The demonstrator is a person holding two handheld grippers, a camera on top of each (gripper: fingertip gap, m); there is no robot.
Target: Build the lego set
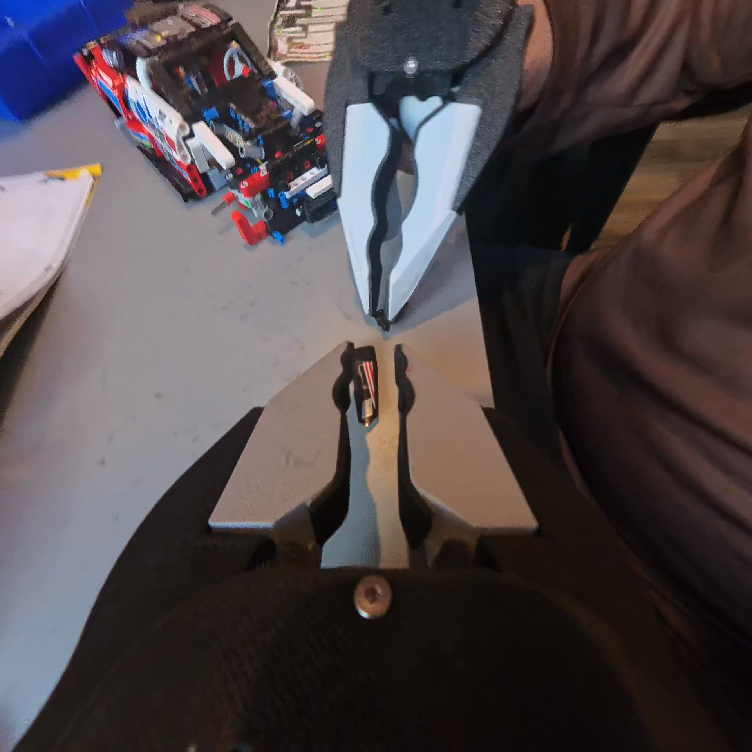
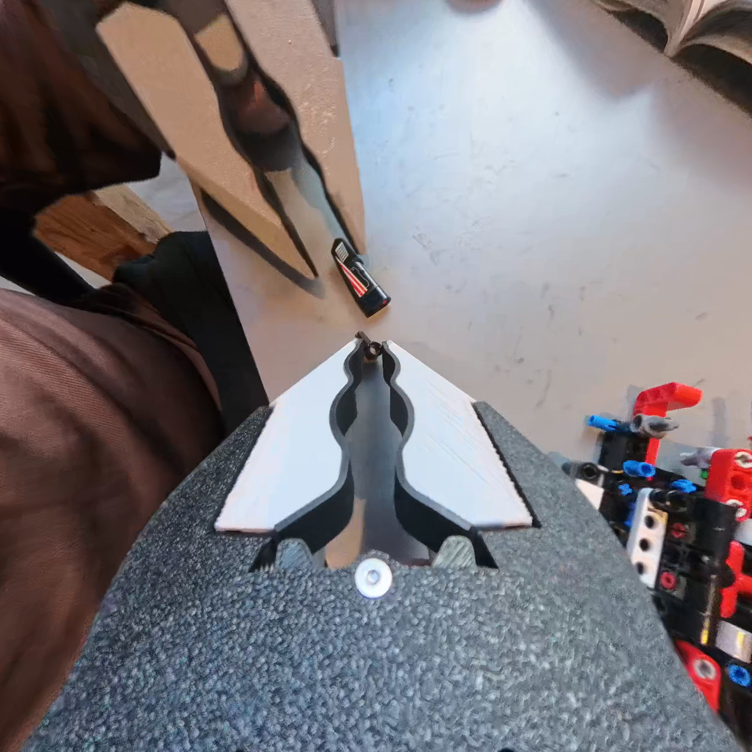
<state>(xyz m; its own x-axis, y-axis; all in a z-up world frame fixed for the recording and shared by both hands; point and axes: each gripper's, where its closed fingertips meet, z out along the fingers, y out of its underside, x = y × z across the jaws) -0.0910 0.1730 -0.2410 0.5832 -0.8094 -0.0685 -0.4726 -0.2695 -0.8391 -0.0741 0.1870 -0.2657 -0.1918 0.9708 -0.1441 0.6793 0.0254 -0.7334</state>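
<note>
My left gripper (image 1: 373, 350) is open low over the grey table (image 1: 162, 366). A small black panel piece with red and white stripes (image 1: 367, 382) lies between its fingers, close to the left finger and apart from the right one. The right wrist view shows this piece (image 2: 360, 280) at the tips of the left gripper (image 2: 337, 262). My right gripper (image 2: 371, 346) is shut on a small black pin (image 2: 370, 349) at its very tips. It points at the left gripper's tips from the far side (image 1: 380, 317). The part-built red, white and black lego vehicle (image 1: 211, 134) stands further back.
The vehicle also shows at the lower right of the right wrist view (image 2: 691, 529). A blue bin (image 1: 36, 53) stands at the far left, an open booklet (image 1: 309, 28) behind the vehicle, and a white sheet (image 1: 36, 236) at the left edge. A person's brown clothing (image 1: 651, 366) fills the right side. My hands' fingertips stand some 4 cm from each other.
</note>
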